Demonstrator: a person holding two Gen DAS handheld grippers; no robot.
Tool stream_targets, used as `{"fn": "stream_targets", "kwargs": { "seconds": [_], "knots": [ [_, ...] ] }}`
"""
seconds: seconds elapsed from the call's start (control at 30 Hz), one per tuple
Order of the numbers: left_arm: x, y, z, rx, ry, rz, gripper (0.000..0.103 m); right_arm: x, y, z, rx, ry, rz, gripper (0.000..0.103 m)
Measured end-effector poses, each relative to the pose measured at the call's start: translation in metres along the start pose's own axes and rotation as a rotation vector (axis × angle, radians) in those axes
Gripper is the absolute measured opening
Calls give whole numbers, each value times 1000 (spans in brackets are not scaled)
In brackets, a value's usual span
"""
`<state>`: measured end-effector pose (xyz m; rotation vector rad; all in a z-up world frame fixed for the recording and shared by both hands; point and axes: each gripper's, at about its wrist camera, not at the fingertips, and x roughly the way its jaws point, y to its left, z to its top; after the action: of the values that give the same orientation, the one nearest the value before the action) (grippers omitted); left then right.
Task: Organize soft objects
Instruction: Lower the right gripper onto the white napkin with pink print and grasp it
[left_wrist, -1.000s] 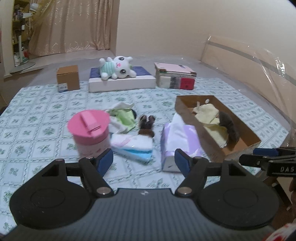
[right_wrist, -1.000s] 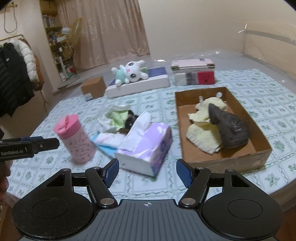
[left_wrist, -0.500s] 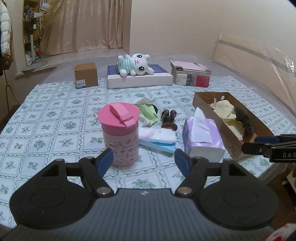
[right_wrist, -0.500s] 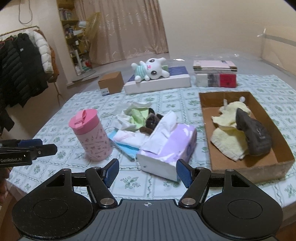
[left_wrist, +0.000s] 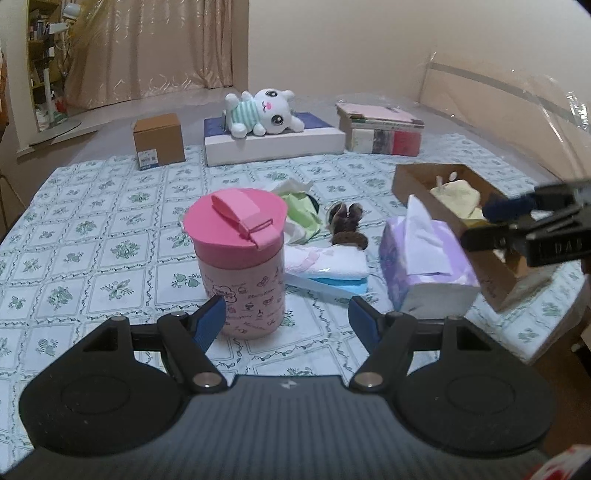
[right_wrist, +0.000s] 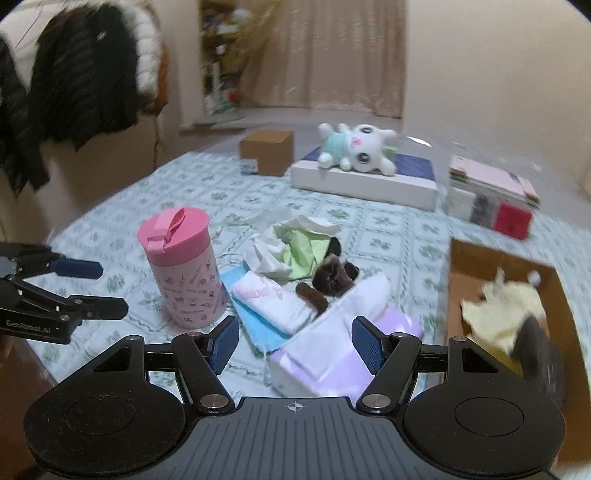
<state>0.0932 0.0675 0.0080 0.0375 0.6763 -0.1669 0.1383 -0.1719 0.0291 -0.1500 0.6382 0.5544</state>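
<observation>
Green-patterned cloth (left_wrist: 92, 236) covers the table ahead of me. Both my left gripper (left_wrist: 286, 319) and right gripper (right_wrist: 293, 341) gape wide, holding nothing. Folded cloths (left_wrist: 325, 264) lie just beyond my left gripper, right of the pink cup (left_wrist: 240, 266).

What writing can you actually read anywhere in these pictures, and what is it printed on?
"GenRobot.AI": side of the left gripper.
"DAS": side of the right gripper, cut off by the frame's edge.
Pink cup: doodles and lettering, too small to read.
Small brown box: white label, unreadable.
</observation>
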Motion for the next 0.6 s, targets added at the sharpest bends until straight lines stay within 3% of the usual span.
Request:
{"fn": "stream_targets", "kwargs": {
  "seconds": [0.33,0.6],
  "knots": [
    [50,-6,-11,-89,37,30,70,78,-1,21,-293,135,127,68],
    [71,-7,-20,-90,66,30,70,145,10,31,-498,265,221,68]
  ]
}}
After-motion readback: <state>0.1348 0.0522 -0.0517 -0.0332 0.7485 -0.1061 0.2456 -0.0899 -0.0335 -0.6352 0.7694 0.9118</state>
